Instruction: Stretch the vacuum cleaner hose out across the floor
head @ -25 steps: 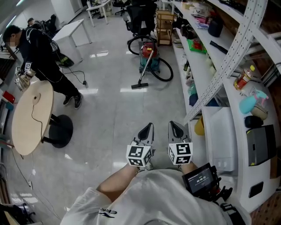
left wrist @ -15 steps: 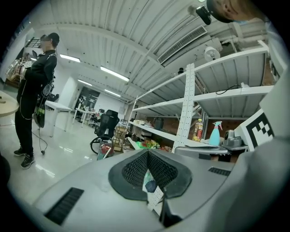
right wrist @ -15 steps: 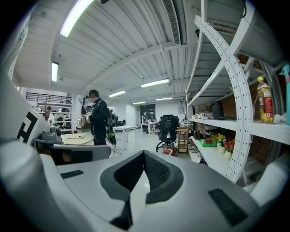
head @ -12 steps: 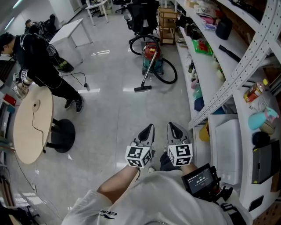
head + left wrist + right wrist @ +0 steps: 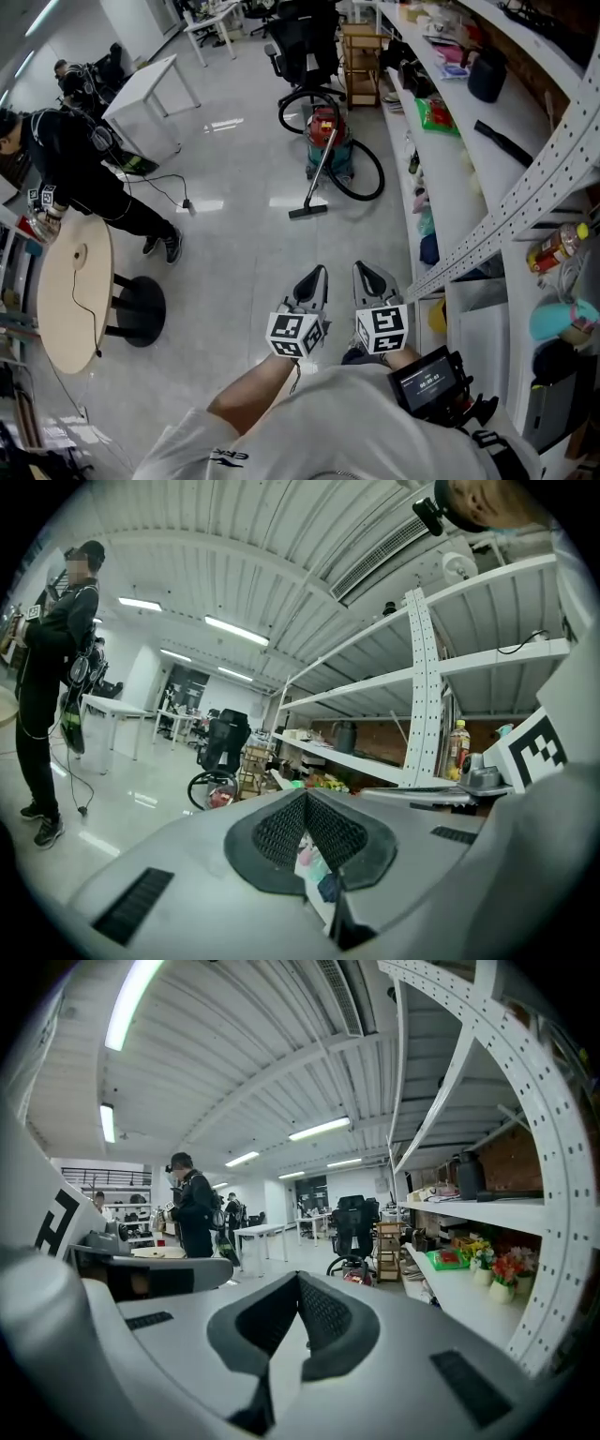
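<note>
Head view
- Left hand-held gripper (image 5: 316,278): held level over the floor (image 5: 234,253), close beside the right one, with nothing in it.
- Right hand-held gripper (image 5: 369,277): next to the shelving (image 5: 450,150), also empty.
- Vacuum cleaner (image 5: 328,141): stands on the floor well ahead of both grippers, close to the shelving.
- Hose (image 5: 379,180): black, curled in loops around the cleaner body and not stretched out.
- Wand (image 5: 321,173): leans from the cleaner down to the floor nozzle (image 5: 307,212).
- Person in black (image 5: 75,164): stands at the left by a round surface (image 5: 70,291).

Left gripper view
- Jaws: pressed together, with nothing between the pads.
- Beyond them: the cleaner and its coiled hose, small and far off, below an office chair (image 5: 225,742).

Right gripper view
- Jaws: closed on each other and empty.
- Beyond them: the chair and the cleaner stand straight ahead, with shelving along the right.
</note>
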Action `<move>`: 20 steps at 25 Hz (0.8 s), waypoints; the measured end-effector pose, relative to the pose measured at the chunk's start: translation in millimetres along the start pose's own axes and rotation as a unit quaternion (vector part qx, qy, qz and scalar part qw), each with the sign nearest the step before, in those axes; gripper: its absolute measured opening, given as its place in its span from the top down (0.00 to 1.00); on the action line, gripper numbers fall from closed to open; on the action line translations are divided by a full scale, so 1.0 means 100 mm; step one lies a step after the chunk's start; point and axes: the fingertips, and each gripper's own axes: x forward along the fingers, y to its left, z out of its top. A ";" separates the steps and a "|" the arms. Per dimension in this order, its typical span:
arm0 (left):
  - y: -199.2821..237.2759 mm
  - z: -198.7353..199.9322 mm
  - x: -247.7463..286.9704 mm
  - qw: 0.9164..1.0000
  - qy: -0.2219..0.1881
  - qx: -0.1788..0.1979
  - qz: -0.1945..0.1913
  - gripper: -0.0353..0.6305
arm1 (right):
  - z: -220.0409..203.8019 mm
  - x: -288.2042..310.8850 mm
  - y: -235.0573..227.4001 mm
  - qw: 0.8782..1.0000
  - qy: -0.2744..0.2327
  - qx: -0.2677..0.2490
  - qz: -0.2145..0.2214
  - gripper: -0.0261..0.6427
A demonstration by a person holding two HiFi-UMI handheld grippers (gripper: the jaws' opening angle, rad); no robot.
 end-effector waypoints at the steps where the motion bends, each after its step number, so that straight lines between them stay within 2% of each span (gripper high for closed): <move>1: -0.01 0.03 0.13 1.000 -0.001 0.000 0.001 0.94 | 0.03 0.07 -0.12 1.000 -0.001 0.001 0.000 0.96; 8: -0.01 0.17 0.98 1.000 -0.020 0.001 0.013 0.94 | 0.17 0.52 -0.84 1.000 -0.007 0.001 -0.002 0.96; 20: 0.29 0.19 1.87 1.000 0.002 0.005 0.026 0.94 | 0.22 1.21 -1.41 1.000 0.004 0.018 -0.011 0.96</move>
